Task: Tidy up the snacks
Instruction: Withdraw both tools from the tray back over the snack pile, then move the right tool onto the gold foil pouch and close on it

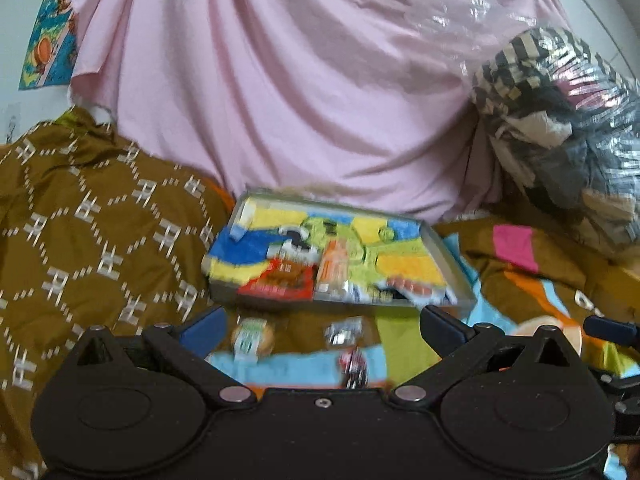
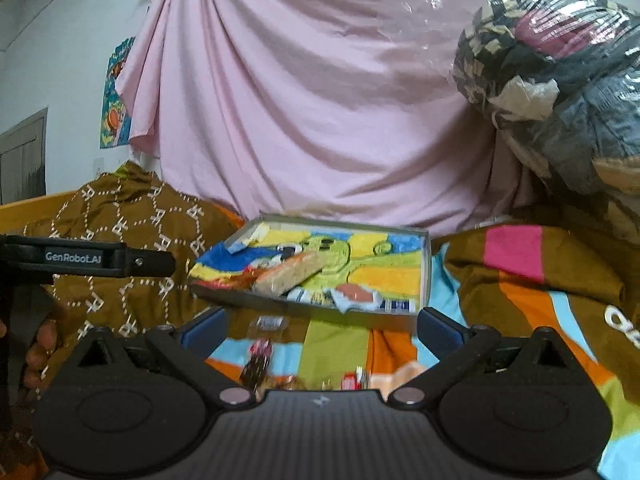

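Note:
A shallow grey box (image 1: 450, 256) with a bright cartoon lining lies on the bed ahead and holds several snack packets (image 1: 280, 280). It also shows in the right wrist view (image 2: 426, 264), with a long biscuit bar (image 2: 288, 276) in it. My left gripper (image 1: 322, 320) is open and empty, just short of the box. Loose snacks lie under it: a round green-and-white one (image 1: 253, 338) and small wrapped ones (image 1: 345, 332). My right gripper (image 2: 320, 322) is open and empty over small wrapped snacks (image 2: 258, 354). The left gripper's arm (image 2: 88, 260) shows at the left in the right view.
The bed is covered by a colourful striped sheet (image 2: 520, 312). A brown patterned cloth (image 1: 88, 216) is heaped on the left. A pink sheet (image 1: 280, 80) hangs behind. A plastic bag of clothes (image 1: 560, 120) sits at the right.

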{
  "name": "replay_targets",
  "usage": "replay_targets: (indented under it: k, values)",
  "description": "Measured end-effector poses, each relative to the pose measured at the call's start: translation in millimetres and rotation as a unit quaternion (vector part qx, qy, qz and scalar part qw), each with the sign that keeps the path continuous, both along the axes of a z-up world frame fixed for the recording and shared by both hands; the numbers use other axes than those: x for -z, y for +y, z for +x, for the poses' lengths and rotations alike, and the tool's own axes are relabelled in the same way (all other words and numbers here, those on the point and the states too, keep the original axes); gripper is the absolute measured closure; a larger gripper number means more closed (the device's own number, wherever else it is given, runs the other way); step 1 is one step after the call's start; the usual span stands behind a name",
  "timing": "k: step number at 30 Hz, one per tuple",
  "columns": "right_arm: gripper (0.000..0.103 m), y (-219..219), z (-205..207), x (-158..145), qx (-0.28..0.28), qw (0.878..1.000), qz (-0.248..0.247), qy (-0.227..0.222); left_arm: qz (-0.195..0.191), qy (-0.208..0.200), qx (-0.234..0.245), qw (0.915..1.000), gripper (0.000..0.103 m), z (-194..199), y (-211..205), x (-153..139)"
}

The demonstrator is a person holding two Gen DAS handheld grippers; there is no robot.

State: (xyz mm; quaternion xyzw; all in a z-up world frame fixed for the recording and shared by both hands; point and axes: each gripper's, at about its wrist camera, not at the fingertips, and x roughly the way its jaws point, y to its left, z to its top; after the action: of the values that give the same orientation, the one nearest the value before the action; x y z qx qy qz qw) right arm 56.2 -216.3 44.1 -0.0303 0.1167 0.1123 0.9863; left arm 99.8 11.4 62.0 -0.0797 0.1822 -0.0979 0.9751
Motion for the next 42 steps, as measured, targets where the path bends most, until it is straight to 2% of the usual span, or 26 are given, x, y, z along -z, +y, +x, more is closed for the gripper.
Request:
replay_targets:
  k: [6, 9, 17, 29, 36, 42]
  values:
    - [0.0, 6, -14, 25, 0.001, 0.999, -0.019, 0.032, 0.032, 0.053, 0.015, 0.998, 0.001, -16, 4, 36]
    - [0.0, 9, -17, 37, 0.001, 0.998, -0.026, 0.051, 0.029, 0.072, 0.015, 0.9969, 0.001, -20, 7, 50]
    - [0.0, 16, -18, 61, 0.001, 0.994, -0.035, 0.102, 0.049, 0.097, 0.023, 0.9938, 0.001, -20, 5, 69]
    - [0.0, 23, -4, 83, 0.0, 0.987, -0.044, 0.157, 0.039, 0.13, 0.028, 0.9903, 0.001, -11, 9, 82]
    - [0.0, 27, 6, 92, -0.002, 0.982, -0.049, 0.182, 0.033, 0.134, 0.034, 0.9899, 0.001, -9, 9, 84]
    - [0.0, 30, 25, 93, -0.014, 0.978, -0.034, 0.204, 0.023, 0.139, 0.031, 0.9895, 0.001, -4, 12, 86]
